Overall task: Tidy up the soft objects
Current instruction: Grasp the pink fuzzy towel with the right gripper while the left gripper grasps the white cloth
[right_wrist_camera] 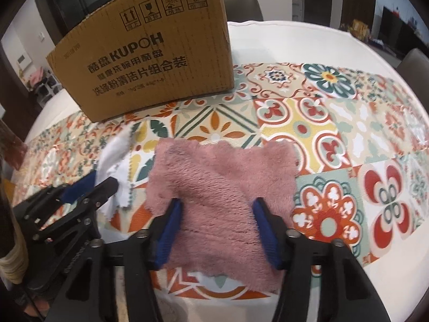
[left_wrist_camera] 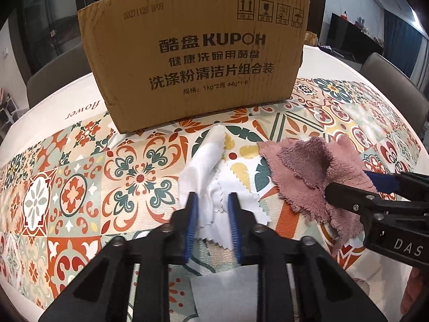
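A thin white cloth [left_wrist_camera: 211,171] with zigzag edges lies crumpled on the patterned tablecloth; it also shows in the right wrist view [right_wrist_camera: 115,158]. My left gripper [left_wrist_camera: 213,201] is open, its blue pads on either side of the cloth's near part. A fluffy pink cloth [right_wrist_camera: 222,187] lies to the right of the white one; it also shows in the left wrist view [left_wrist_camera: 311,166]. My right gripper [right_wrist_camera: 217,206] is open, its pads astride the pink cloth. A brown cardboard box [left_wrist_camera: 195,51] stands behind both cloths.
The tiled-pattern tablecloth [left_wrist_camera: 80,187] covers a white table [right_wrist_camera: 295,40]. The box also shows in the right wrist view [right_wrist_camera: 150,51]. A white sheet [left_wrist_camera: 222,295] lies under my left gripper. Chairs [left_wrist_camera: 386,69] stand beyond the far edge.
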`<state>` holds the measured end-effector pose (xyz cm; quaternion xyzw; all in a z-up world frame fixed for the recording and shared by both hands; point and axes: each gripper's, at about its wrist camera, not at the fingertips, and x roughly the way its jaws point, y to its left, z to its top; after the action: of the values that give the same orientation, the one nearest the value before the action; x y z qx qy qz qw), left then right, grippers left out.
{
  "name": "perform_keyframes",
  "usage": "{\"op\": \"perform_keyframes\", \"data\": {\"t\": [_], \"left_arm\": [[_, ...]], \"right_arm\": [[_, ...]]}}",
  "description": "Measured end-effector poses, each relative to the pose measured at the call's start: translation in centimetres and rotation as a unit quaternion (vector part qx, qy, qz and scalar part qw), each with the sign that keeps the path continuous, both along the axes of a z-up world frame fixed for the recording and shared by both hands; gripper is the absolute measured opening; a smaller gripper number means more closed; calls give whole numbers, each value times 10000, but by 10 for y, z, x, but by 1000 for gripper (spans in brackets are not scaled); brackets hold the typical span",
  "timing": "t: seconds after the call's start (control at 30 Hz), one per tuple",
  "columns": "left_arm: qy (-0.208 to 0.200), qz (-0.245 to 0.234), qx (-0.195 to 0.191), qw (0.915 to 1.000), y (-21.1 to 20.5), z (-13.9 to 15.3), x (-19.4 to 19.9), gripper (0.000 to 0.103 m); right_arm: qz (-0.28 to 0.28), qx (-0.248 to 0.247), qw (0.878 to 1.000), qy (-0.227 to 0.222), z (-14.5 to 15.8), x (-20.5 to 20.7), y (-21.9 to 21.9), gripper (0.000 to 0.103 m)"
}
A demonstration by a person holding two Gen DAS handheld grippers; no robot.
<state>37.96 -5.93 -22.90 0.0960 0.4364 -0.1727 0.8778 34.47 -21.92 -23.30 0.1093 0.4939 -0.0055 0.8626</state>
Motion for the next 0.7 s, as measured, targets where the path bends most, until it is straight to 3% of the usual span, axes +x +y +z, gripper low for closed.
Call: {"op": "perform_keyframes", "data": {"t": [0.03,0.23,0.7], "left_arm": [[-2,-3,3,10000,0,0,-1,9],[-40,2,-76,10000,-2,9,-6,5],[-472,201,-329,9981,3,56,-30,5]], "right_arm": [[-2,75,10000,-3,0,0,-1,46],[33,402,9992,-40,4,-3,-4,24],[119,533,9975,-459,42,-19,-8,21]]}}
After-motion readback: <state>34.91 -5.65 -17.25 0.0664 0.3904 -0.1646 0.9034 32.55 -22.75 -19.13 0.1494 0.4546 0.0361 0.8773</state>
